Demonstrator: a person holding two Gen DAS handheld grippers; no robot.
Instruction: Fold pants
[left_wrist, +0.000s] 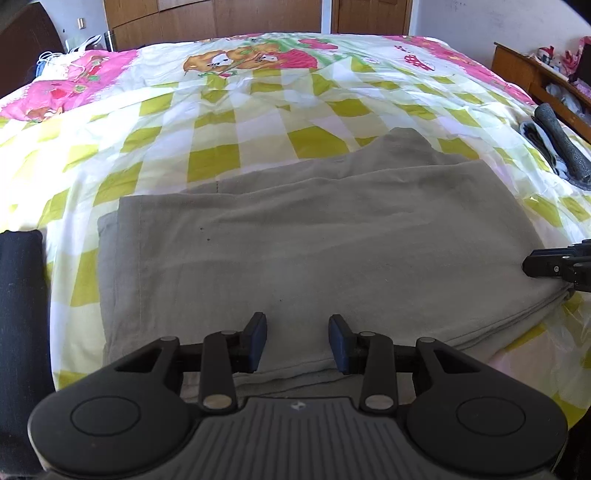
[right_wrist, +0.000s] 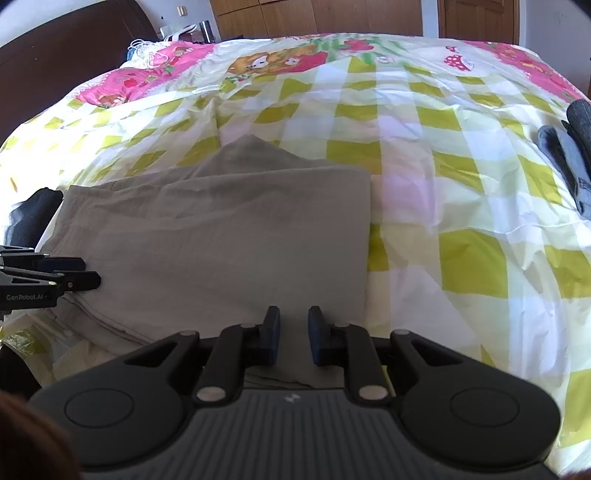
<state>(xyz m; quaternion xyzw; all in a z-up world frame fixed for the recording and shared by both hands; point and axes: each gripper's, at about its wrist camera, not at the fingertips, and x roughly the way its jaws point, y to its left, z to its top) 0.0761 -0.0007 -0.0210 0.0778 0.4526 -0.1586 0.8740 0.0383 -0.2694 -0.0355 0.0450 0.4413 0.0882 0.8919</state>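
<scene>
Already folded into a stacked grey slab: pants (left_wrist: 314, 236) lying flat on the checked bedspread (left_wrist: 221, 122), long axis running side to side across both views. Left gripper (left_wrist: 297, 341) hovering over the near edge toward the left half, jaws apart, nothing between them. Right gripper (right_wrist: 293, 334) over the near edge close to the right-hand fold, jaws a narrow gap apart, also empty; no cloth pinched that can be seen. Layered hem edges showing at the near side between the two tools. Right end of the slab nearer the right gripper, left end nearer the left. Judged next: a grab along the near edge, or one end carried across to the other. Dark garments (right_wrist: 576, 158) well apart at far right.
</scene>
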